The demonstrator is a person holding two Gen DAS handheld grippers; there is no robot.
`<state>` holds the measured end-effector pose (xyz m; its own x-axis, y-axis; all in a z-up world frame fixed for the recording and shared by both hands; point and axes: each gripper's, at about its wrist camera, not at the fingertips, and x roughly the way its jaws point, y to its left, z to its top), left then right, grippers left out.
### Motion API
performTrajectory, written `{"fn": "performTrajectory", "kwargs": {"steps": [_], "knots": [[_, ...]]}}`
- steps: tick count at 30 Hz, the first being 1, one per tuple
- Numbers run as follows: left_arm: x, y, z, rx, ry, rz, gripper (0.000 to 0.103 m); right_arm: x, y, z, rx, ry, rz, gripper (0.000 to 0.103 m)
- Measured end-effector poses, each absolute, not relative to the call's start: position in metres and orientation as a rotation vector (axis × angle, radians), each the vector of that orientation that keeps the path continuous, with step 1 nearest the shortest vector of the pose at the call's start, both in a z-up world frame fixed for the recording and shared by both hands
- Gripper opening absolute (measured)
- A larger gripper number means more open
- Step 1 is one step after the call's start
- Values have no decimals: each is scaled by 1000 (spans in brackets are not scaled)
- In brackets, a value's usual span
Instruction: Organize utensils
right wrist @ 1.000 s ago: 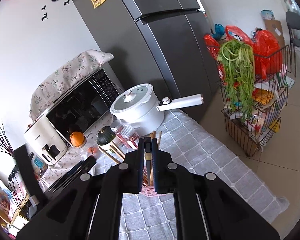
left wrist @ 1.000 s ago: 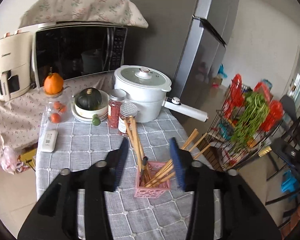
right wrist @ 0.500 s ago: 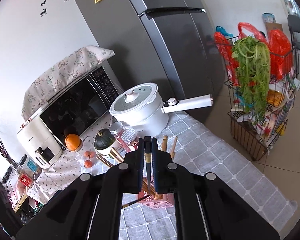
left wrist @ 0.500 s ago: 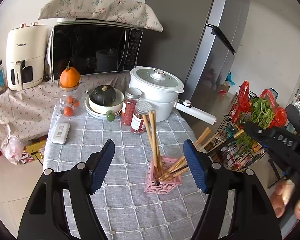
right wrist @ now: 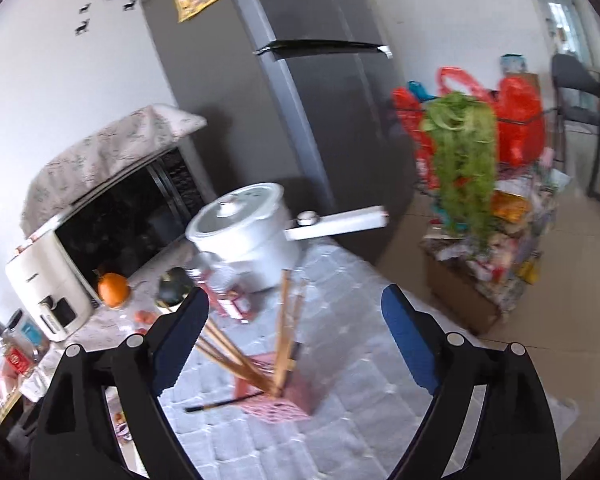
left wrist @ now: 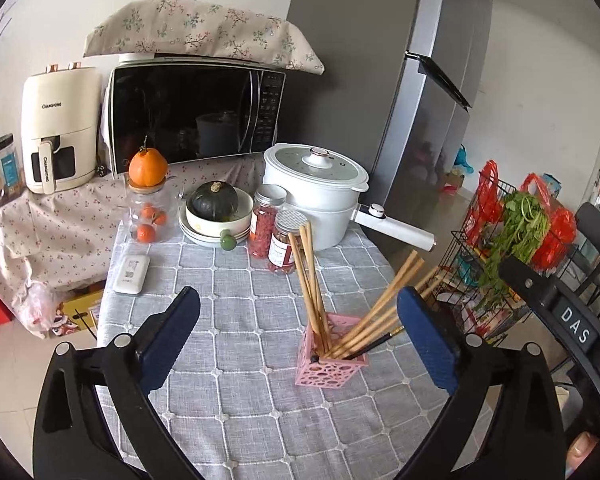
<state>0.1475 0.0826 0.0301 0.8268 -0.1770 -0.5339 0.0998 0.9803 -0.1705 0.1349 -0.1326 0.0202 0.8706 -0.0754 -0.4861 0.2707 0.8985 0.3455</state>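
Observation:
A pink perforated holder (left wrist: 331, 364) stands on the grey checked tablecloth (left wrist: 236, 344). Several wooden chopsticks (left wrist: 309, 280) lean out of it, along with a dark chopstick with a light tip (left wrist: 374, 344). My left gripper (left wrist: 298, 336) is open and empty, held back above the table with the holder between its fingers in view. My right gripper (right wrist: 294, 344) is open and empty above the holder (right wrist: 276, 394); the dark chopstick (right wrist: 220, 404) sticks out to the left there. The right gripper's body shows at the left wrist view's right edge (left wrist: 560, 320).
A white pot with a long handle (left wrist: 320, 192), two spice jars (left wrist: 276, 236), a bowl with a dark squash (left wrist: 216, 212), a glass jar topped by an orange (left wrist: 148, 196) and a white device (left wrist: 131, 274) stand at the back. Microwave (left wrist: 192, 112) and fridge (left wrist: 380, 80) behind. A wire rack with greens (left wrist: 512, 236) stands right of the table.
My right gripper has opened and let go of the dark chopstick, which now rests in the holder. My left gripper opened wide and drew back from the holder.

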Motion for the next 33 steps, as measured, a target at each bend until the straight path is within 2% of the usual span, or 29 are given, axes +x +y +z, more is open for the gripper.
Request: {"fn": "performTrajectory", "kwargs": {"steps": [13, 33], "knots": [[111, 62, 2, -70, 621, -148, 96, 83, -144, -13, 283, 576, -328, 95], [61, 35, -4, 77, 539, -153, 96, 40, -151, -33, 217, 572, -396, 96]]}}
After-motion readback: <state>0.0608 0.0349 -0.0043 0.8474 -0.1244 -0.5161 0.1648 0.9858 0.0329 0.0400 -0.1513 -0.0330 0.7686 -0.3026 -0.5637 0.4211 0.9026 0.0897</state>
